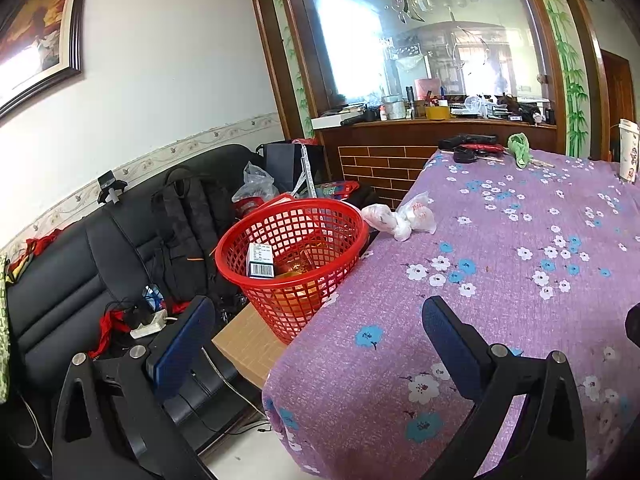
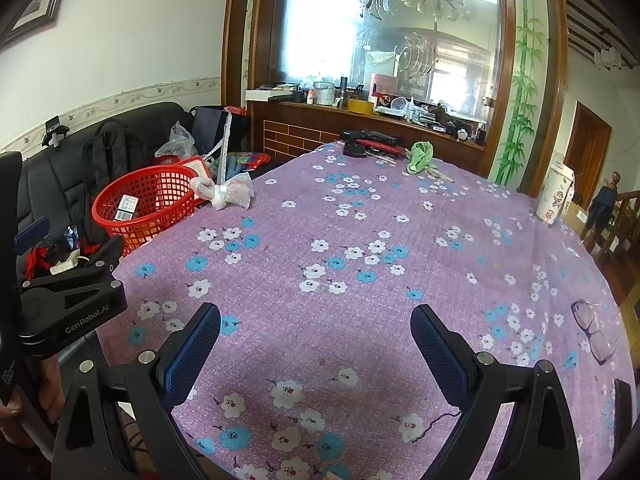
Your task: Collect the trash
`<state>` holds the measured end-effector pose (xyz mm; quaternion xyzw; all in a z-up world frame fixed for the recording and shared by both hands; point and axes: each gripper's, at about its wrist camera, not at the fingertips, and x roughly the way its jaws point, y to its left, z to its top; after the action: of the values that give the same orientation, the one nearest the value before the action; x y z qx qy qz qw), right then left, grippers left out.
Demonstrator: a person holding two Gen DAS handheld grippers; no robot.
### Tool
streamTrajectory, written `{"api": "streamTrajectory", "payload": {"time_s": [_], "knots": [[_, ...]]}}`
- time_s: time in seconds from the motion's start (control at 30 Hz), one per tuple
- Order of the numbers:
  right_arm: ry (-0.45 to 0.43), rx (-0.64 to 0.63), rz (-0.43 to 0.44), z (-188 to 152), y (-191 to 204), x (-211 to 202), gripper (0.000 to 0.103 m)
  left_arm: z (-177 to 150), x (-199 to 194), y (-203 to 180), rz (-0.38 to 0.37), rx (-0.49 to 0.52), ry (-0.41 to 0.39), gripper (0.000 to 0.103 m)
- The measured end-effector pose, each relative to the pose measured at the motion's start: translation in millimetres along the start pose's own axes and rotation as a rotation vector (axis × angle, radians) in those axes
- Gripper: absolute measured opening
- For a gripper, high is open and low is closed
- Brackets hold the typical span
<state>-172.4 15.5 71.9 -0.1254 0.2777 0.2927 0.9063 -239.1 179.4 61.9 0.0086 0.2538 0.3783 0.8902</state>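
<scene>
Left wrist view: my left gripper point(image 1: 320, 344), jaws open and empty, has the crumpled plastic bag point(image 1: 402, 218) at one o'clock on the bench point(image 1: 520, 320) edge, touching the red basket point(image 1: 294, 256); right gripper point(image 2: 316, 344) open too, farther off.

Centre of table point(image 2: 360, 280) bare; red basket point(image 2: 148, 200) and crumpled white bag point(image 2: 224, 192) crowd its left edge.

Red plastic mesh basket point(image 1: 292, 256): base hidden behind the purple floral tablecloth point(image 1: 500, 280) edge; contents beneath the small white barcoded box point(image 1: 261, 261) indistinct. 
White printed paper cup point(image 1: 629, 151): cut off by right frame edge. 
Clear-framed eyeglasses point(image 2: 594, 330), far right: blurred. 
Far counter clutter point(image 2: 400, 104): too small to identify.
</scene>
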Motion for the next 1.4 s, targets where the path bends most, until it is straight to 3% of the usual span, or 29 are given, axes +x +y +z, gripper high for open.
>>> {"api": "streamTrajectory", "payload": {"time_s": [0.8, 1.17, 1.3, 1.4], "knots": [[0.009, -0.011, 0.005, -1.0, 4.5, 2.0, 0.098, -1.5, 2.4, 2.9, 0.006, 0.007, 0.0, 0.103], [0.025, 0.013, 0.009, -4.4, -4.7, 8.5, 0.098, -2.2, 1.0, -16.0, -0.013, 0.057, 0.0, 0.103], [0.048, 0.068, 0.01, -3.6, -29.8, 15.3, 0.098, 6.1, 2.5, -34.6, -0.047, 0.099, 0.004, 0.103], [0.087, 0.158, -0.047, -2.9, -70.5, 24.1, 0.098, 17.2, 0.7, -61.6, -0.104, 0.151, -0.002, 0.103]]}}
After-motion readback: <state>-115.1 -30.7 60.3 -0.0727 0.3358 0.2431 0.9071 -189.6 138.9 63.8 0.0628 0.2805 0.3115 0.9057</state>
